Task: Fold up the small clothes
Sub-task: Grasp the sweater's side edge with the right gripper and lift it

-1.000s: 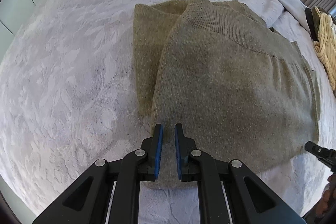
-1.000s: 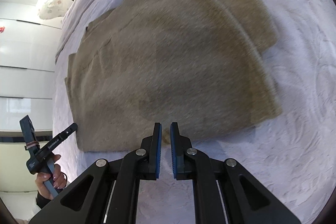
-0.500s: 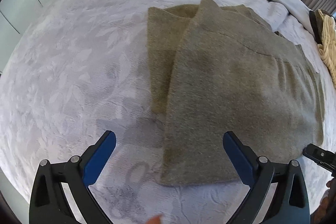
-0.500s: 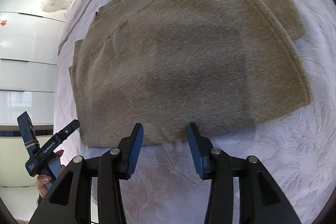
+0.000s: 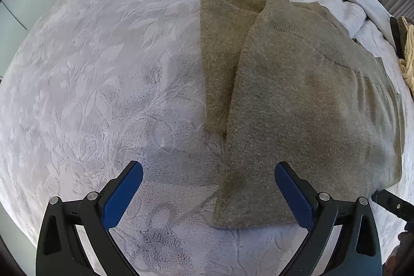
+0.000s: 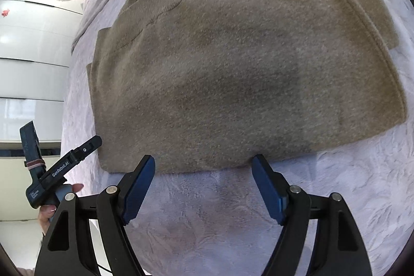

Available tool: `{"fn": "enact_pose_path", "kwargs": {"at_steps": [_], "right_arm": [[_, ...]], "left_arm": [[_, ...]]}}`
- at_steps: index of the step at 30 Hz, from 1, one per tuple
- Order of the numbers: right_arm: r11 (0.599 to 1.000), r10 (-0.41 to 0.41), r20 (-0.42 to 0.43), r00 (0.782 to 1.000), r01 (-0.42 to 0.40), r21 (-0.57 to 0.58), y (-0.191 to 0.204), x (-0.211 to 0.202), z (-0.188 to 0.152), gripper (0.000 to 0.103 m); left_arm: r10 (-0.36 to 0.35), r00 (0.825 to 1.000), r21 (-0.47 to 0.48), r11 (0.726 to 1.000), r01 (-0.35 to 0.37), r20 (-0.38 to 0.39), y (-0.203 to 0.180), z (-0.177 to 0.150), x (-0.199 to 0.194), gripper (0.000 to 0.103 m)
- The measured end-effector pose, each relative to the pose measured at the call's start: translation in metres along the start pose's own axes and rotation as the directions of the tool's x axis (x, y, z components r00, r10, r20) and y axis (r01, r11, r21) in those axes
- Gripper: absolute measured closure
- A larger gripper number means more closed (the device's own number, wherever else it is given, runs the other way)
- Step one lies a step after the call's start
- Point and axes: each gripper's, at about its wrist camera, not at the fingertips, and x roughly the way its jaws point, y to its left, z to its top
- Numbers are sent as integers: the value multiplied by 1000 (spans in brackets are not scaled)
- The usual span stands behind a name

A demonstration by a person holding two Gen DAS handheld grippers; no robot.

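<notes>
Overhead, both tongs [image 5: 208, 172] [image 6: 203, 163] steeply downward, spread above sweater [image 5: 297, 107] edge.

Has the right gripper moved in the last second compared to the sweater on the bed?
Yes. The right gripper has drawn closer to the sweater, whose near edge now sits by its fingertips, and its jaws are opening with nothing between them.

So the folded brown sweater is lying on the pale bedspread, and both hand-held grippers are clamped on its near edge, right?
Not clamped. The sweater does lie on the bedspread, but the left hand-held gripper is wide open, and the right hand-held gripper is opening, pads off the fabric, as both wrist views show.
</notes>
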Motion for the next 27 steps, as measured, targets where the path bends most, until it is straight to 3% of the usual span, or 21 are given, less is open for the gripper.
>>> {"fn": "enact_pose_path", "kwargs": {"at_steps": [12,20,27], "right_arm": [[993,113,-65,992,-111,35,23,29,-9,23],[941,309,-86,947,-290,176,31,59,-14,23],[914,349,-58,935,-327,240,33,75,-16,22]], "left_arm": [[-31,999,-15,999,30,-13,10,1,3,1],[-49,999,-21,999,48,-22,16,6,8,1],[-62,998,-22,998,62,-21,18,11,10,1]]}}
